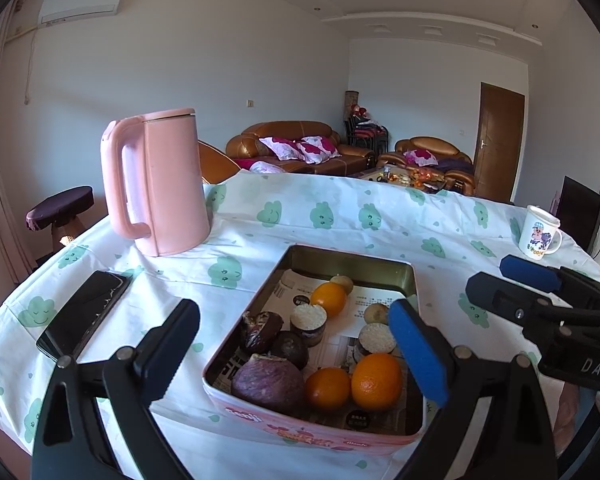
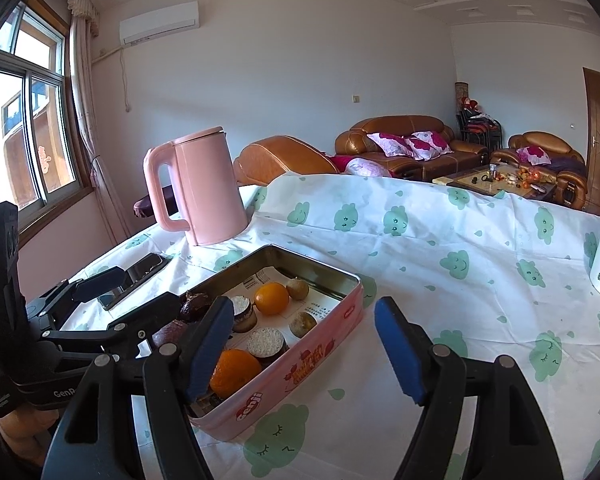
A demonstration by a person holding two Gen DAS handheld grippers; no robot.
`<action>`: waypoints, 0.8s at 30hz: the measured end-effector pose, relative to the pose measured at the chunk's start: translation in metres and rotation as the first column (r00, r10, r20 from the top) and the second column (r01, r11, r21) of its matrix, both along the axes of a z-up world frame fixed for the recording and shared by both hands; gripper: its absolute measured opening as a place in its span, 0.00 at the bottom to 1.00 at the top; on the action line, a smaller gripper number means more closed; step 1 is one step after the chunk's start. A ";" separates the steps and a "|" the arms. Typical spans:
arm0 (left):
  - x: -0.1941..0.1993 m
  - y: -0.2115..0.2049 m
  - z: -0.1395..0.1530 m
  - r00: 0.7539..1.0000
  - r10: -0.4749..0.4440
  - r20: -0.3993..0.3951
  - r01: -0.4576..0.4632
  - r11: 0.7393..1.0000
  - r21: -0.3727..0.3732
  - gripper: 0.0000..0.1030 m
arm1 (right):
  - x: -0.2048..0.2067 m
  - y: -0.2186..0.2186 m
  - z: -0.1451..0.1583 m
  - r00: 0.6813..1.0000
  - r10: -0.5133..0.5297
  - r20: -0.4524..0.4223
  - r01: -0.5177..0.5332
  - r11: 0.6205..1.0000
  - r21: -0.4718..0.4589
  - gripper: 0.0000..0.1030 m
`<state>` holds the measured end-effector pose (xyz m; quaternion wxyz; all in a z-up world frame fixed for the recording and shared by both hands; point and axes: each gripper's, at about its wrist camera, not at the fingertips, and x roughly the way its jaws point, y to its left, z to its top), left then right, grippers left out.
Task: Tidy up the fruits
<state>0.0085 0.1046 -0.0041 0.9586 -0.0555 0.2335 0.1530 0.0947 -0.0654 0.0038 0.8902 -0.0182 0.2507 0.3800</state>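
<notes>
1. Tin (image 1: 380,270): pink-walled, open, standing on your surface (image 1: 340,220) under the cloud-print cloth. It fills the centre of the left wrist view, and in the right wrist view it sits at about 10 o'clock from the right gripper.
2. Contents, left wrist view: three oranges. One (image 1: 377,381) sits at the tin's 5 o'clock corner, touching a second (image 1: 327,388); the third (image 1: 329,299) sits toward 12 o'clock. A large purple fruit (image 1: 267,382) lies at 7 o'clock, with two dark split ones (image 1: 260,330) just behind it. Two small brownish round fruits (image 1: 343,283) lie toward the far end. Two white-topped cups (image 1: 308,322) stand in the middle; whether they are fruit or cakes is hard to tell.
3. Left gripper (image 1: 296,356): spread wide, nothing between the fingers, hovering over the tin's near end.
4. Right gripper (image 2: 304,356): spread, nothing pinched. Its left finger hangs over the tin's near wall and its right finger over bare cloth.
5. Bystanders: pink kettle (image 1: 160,184) at 10 o'clock of the tin, a phone (image 1: 86,312) at 9 o'clock, a cartoon mug (image 1: 540,232) at 2 o'clock, all well apart from the fruit.
6. Step in hand, as I judge it: you are between grasps. All visible fruit is in the tin, none on the cloth.
7. Next move, likely: choose one fruit, centre a spread gripper over it and lower straight. The two touching oranges leave little room for a finger between them.
</notes>
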 end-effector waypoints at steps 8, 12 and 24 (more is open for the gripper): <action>0.000 -0.001 0.000 1.000 0.002 -0.001 -0.002 1.000 0.002 0.95 | -0.001 0.000 0.000 1.000 0.003 -0.002 -0.003 1.000 0.002 0.72; 0.000 -0.001 0.000 1.000 0.003 -0.002 -0.003 1.000 0.002 0.95 | -0.002 0.001 0.000 1.000 0.002 -0.004 -0.002 1.000 0.004 0.72; -0.002 -0.005 0.000 1.000 0.002 -0.001 -0.002 1.000 0.004 0.99 | -0.004 -0.002 0.001 1.000 0.001 0.005 -0.001 1.000 0.015 0.72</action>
